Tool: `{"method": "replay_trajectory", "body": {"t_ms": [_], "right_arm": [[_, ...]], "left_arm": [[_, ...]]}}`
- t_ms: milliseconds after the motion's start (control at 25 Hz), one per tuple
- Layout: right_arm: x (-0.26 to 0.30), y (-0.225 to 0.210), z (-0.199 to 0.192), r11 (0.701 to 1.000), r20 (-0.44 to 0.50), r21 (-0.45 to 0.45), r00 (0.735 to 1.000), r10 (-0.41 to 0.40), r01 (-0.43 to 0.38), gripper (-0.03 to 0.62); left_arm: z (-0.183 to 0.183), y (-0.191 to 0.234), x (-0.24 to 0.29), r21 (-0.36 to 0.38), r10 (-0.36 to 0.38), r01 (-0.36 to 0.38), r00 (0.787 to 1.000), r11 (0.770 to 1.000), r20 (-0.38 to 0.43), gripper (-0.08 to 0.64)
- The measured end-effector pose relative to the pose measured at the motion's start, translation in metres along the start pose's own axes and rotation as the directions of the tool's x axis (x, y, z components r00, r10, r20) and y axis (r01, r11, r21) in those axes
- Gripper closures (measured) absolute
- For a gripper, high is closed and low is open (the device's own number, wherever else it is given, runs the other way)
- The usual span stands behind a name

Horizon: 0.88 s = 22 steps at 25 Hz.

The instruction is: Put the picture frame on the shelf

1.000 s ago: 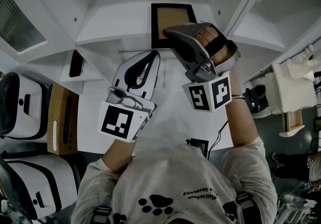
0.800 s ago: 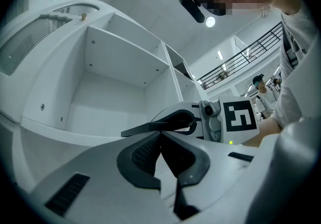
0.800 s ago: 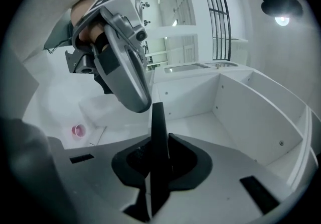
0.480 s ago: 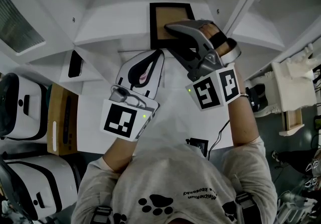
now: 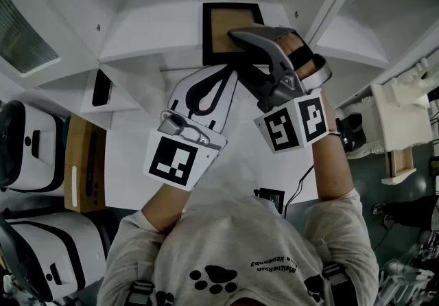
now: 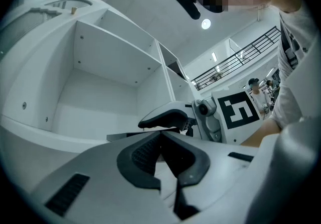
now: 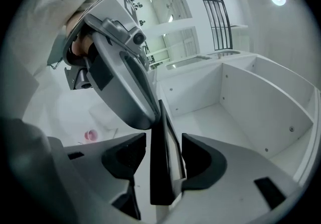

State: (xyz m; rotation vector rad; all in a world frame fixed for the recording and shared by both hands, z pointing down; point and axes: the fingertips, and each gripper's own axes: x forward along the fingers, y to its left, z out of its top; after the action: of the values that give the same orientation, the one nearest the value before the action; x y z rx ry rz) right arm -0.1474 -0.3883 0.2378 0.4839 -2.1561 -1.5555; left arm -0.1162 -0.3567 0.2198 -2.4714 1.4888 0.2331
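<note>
The picture frame (image 5: 221,23) was stood upright on the white shelf (image 5: 144,33), between the jaws of the right tool (image 7: 163,157), which had just been opened and released it. The left tool (image 6: 160,135) was clenched empty, just beside the frame.

Head view: from above the person's head, steeply down, shelf (image 5: 130,37) at 12 o'clock, left tongs (image 5: 230,77) and right tongs (image 5: 238,51) mid-frame, medium range. Left gripper view: rides behind its own jaws, faces slightly up into a shelf bay, very near. Right gripper view: along its jaws, picture frame (image 7: 161,162) dead centre, close. All share the shelf; each gripper view catches the other tongs
</note>
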Motion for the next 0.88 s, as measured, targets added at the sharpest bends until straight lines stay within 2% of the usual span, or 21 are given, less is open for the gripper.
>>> {"method": "replay_trajectory", "body": {"t_ms": [400, 600, 880], "right_arm": [[-0.012, -0.006, -0.008, 0.999, -0.044, -0.012, 0.998, -0.054, 0.053, 0.362], [-0.018, -0.008, -0.012, 0.997, -0.07, -0.014, 0.995, -0.07, 0.07, 0.362], [-0.031, -0.009, -0.017, 0.996, -0.1, -0.02, 0.991, -0.092, 0.091, 0.362]], "left_arm": [[0.001, 0.004, 0.02, 0.006, -0.018, 0.018, 1.0, 1.0, -0.001, 0.54], [-0.01, 0.011, 0.026, 0.032, -0.02, 0.021, 0.999, 0.999, -0.048, 0.54], [-0.014, 0.015, 0.038, 0.041, -0.016, 0.018, 0.998, 0.999, -0.056, 0.54]]}}
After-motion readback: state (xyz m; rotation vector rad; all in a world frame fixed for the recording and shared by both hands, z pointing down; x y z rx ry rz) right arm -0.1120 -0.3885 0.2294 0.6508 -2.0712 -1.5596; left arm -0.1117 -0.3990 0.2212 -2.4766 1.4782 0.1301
